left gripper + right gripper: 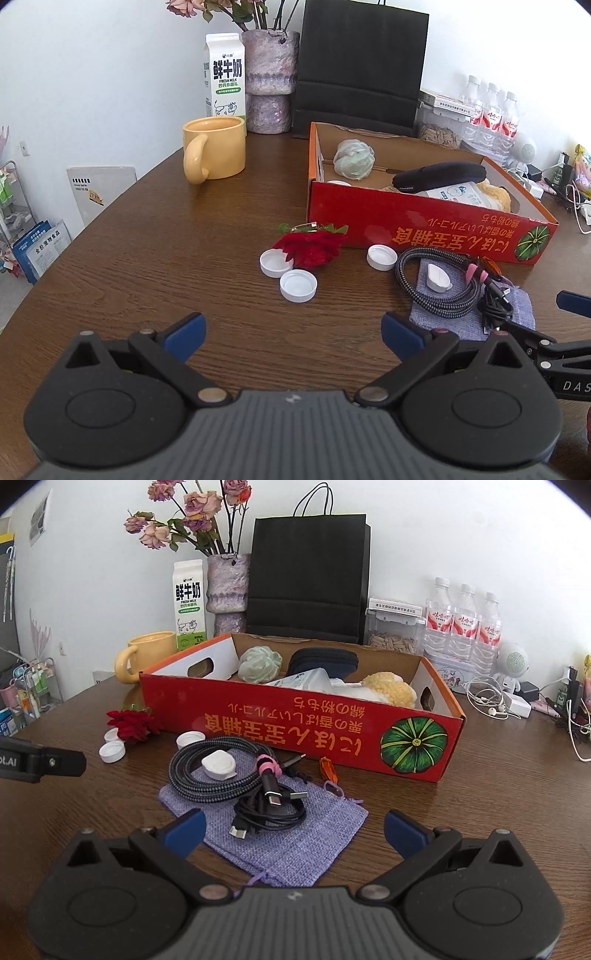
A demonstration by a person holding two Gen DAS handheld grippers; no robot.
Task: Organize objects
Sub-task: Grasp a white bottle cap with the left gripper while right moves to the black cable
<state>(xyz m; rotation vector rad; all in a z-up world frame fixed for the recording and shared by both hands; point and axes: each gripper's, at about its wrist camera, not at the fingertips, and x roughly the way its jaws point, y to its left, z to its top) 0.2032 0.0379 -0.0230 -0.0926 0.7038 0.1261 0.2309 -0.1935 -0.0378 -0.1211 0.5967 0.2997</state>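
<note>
A red cardboard box lies on the brown table with a green bun-like item, a dark pouch and soft toys inside. In front of it lie a red fabric flower, three white bottle caps, a braided cable coil, a small white case and black cables on a purple cloth bag. My left gripper is open, short of the caps. My right gripper is open over the bag.
A yellow mug, a milk carton, a vase of dried flowers and a black paper bag stand at the back. Water bottles, a seed container, earphones and chargers crowd the right side.
</note>
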